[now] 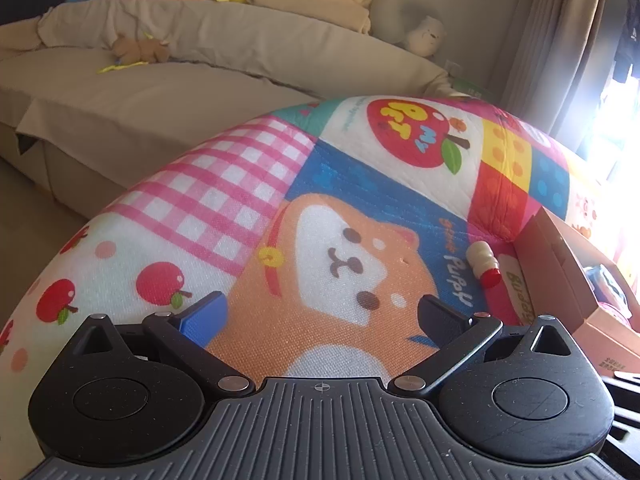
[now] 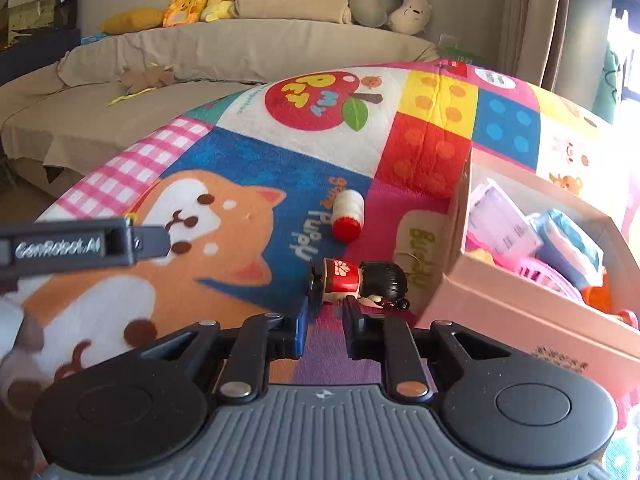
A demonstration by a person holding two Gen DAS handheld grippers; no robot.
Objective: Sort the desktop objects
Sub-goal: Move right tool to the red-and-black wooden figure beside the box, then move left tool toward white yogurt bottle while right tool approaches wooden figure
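The cartoon play mat (image 2: 224,208) fills the view, pink box (image 2: 516,304) on the right, left gripper (image 1: 320,316) tilted down over the mat with jaws wide and empty, right gripper (image 2: 325,330) angled down, nearly closed on nothing, just short of the doll figurine (image 2: 356,282) lying near the little red-capped bottle (image 2: 349,216).

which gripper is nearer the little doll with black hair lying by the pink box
Right. The right gripper sits just in front of the doll, jaws nearly together. The left gripper is off to its left, open over the mat.
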